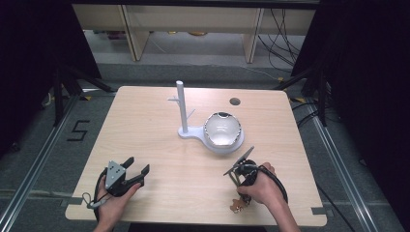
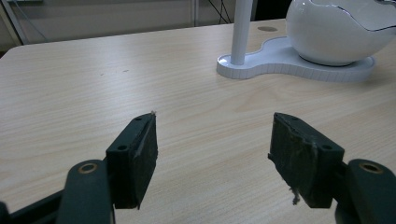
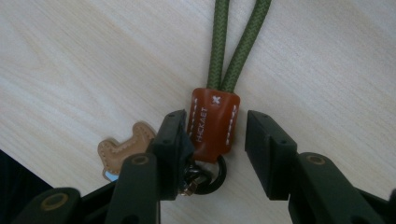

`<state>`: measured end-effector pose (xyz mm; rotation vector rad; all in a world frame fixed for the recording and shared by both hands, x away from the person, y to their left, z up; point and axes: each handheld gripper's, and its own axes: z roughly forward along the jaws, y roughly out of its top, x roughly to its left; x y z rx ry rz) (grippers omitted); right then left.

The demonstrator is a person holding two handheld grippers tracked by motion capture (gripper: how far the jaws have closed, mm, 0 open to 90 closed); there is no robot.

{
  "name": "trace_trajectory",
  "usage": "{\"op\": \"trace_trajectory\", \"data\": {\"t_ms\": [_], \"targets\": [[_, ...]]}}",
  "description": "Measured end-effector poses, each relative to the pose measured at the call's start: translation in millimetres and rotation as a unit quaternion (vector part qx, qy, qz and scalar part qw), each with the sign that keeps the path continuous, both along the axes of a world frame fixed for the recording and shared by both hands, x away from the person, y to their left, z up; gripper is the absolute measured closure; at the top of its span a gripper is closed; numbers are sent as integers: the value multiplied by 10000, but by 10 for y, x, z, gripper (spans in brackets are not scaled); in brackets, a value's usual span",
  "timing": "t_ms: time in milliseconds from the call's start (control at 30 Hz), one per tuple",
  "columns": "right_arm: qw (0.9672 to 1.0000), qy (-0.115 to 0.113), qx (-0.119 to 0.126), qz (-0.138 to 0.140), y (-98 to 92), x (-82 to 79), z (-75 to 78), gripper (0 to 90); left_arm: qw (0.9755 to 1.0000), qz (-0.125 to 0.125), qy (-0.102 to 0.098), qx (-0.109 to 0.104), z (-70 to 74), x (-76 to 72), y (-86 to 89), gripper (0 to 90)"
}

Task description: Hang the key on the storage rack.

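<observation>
The pale wooden table [image 1: 159, 145] carries a white plastic stand with an upright branched post [image 1: 182, 108] and a glossy white egg-shaped bowl [image 1: 222, 128] on its base. At the near left, the left gripper [image 1: 137, 170] rests open and empty. At the near right edge, the right gripper [image 3: 212, 137] straddles, slightly apart, a brown leather keychain tab on an olive-green cord loop [image 3: 212, 123], lying flat.
</observation>
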<state>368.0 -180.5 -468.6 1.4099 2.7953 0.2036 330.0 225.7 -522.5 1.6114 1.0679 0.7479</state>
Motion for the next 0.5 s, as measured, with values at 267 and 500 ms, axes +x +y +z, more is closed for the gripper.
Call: {"op": "trace_trajectory", "data": {"t_ms": [267, 500], "targets": [[9997, 78, -206, -45, 86, 1, -33, 601, 10000, -7, 1, -2, 0, -1, -1, 318], [9992, 100, -387, -36, 136, -6, -43, 628, 10000, -11, 1, -1, 0, 0, 0, 317]]}}
